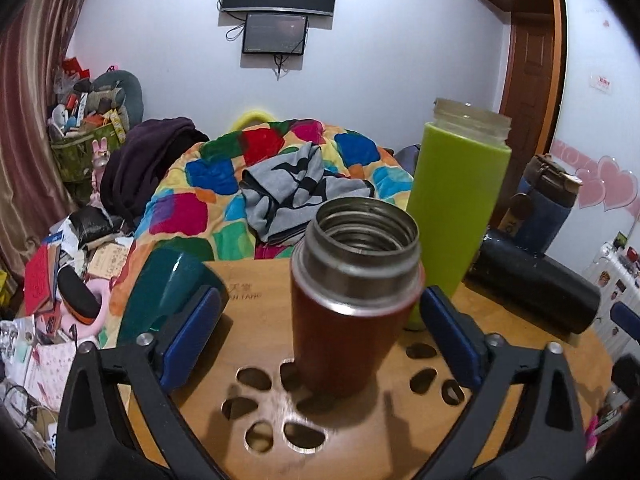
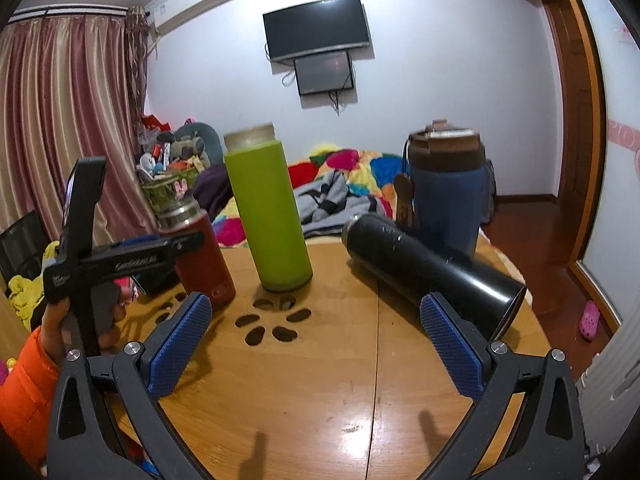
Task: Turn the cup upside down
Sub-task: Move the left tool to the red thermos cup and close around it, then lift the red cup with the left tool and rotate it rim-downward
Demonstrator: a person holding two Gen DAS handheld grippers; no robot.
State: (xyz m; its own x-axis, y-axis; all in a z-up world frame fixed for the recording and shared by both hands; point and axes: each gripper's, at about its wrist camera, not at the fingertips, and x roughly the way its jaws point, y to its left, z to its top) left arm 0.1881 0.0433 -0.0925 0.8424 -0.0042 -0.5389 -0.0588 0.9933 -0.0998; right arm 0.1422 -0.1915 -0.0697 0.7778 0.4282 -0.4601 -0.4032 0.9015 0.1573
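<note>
A red flask cup (image 1: 344, 304) with a steel open mouth stands upright on the round wooden table (image 1: 264, 316). My left gripper (image 1: 320, 328) is open, its blue pads on either side of the cup and apart from it. In the right wrist view the same cup (image 2: 204, 256) stands at the left with the left gripper's body in front of it. My right gripper (image 2: 316, 344) is open and empty above the table's near part (image 2: 320, 400).
A tall green bottle (image 1: 456, 216) stands behind the cup. A black flask (image 2: 432, 268) lies on its side at the right, with a blue lidded jug (image 2: 444, 196) behind it. A teal cup (image 1: 168, 292) is at the table's left edge. A bed lies beyond.
</note>
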